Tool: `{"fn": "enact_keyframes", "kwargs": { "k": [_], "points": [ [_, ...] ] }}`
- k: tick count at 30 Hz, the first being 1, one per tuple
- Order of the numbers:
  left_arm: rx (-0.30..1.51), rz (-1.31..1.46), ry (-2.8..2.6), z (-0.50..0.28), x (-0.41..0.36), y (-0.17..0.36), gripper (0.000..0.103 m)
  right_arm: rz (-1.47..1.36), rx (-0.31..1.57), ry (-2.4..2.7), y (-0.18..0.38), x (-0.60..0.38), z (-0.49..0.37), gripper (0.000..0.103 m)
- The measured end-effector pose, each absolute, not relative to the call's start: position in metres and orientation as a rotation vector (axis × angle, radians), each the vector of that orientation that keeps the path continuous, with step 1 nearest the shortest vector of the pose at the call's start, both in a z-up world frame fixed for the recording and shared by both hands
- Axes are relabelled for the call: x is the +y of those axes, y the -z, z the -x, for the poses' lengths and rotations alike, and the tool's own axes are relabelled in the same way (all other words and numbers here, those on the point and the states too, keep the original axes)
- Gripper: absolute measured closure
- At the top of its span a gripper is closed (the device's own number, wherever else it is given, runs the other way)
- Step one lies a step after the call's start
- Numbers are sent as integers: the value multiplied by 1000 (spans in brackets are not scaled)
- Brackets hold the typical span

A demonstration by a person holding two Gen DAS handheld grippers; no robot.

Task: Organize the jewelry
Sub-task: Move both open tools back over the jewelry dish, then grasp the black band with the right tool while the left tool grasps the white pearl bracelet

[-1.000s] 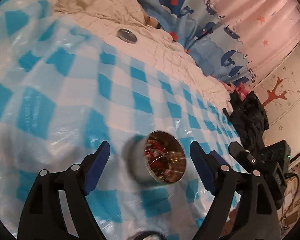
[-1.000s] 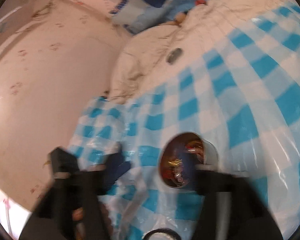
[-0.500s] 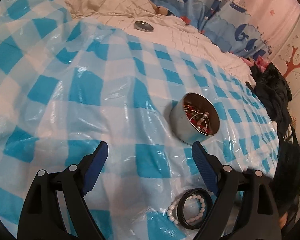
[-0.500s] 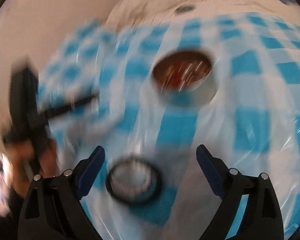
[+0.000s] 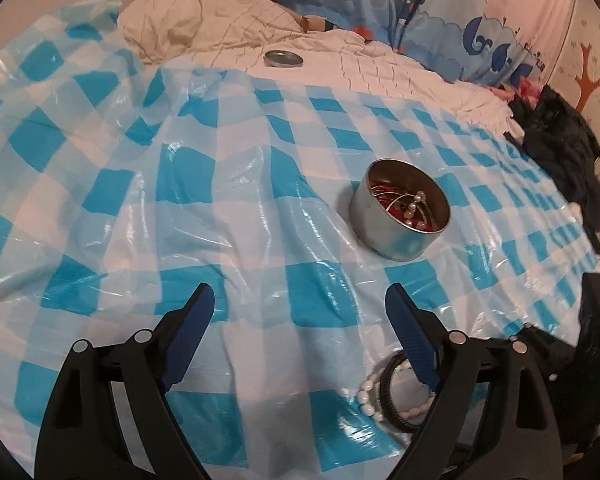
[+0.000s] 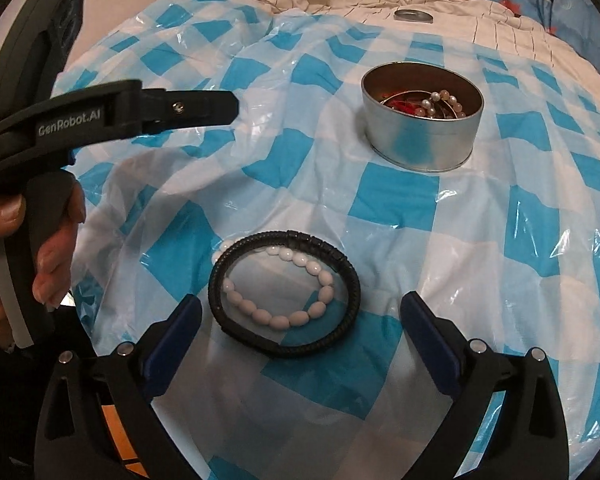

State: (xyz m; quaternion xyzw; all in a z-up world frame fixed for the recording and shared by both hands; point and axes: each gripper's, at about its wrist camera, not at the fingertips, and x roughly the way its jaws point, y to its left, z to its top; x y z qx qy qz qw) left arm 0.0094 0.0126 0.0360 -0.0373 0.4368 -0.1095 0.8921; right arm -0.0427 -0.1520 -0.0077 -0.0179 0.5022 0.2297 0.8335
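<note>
1. Right gripper point(image 6: 300, 320): jaws spread wide, nothing between them, hovering just above the cloth right next to the 2 bracelets.
2. Left gripper point(image 5: 300, 312): jaws spread wide too, empty, over bare cloth. The tin sits ahead to its right.
3. Black braided bracelet point(image 6: 342, 332) lies flat on the blue-checked plastic cloth point(image 6: 540, 208), with the white bead bracelet point(image 6: 276, 320) inside its ring. They probably overlap at the far-left edge, hard to tell from this angle.
4. Round metal tin point(image 6: 420, 140) stands upright, well beyond the bracelets, open, already holding pearl and red pieces.
5. Tin lid point(image 5: 283, 58) lies far back on the cream bedding point(image 5: 380, 68), apart from the tin.
6. Step in hand, my read: pickup of the loose bracelets by the right gripper, not yet grasped.
7. Next move calls for lowering, closing on 1 band edge without dragging the slippery cloth, then carrying to the tin.
</note>
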Motion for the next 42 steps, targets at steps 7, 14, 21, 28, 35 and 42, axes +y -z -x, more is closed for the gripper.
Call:
{"fn": "enact_keyframes", "kwargs": {
  "k": [7,14,21,28,35,42],
  "points": [
    [874,6,187,-7,10,-41,17,75,1059,-479,9,-146,41,8],
    [852,-67,167,-4,1,-43,16,121,1053,-478,11,-141,42,7],
    [836,-132,165,-1,-10,-42,16,128,1052,-477,12,-139,43,7],
    [833,-152,169,1,-13,-42,15,129,1035,-477,14,-138,42,7],
    [843,-108,184,0,-6,-43,15,100,998,-490,-1,-147,43,30],
    [854,-115,195,2,-8,-39,15,32,960,-400,-18,-179,40,30]
  ]
}}
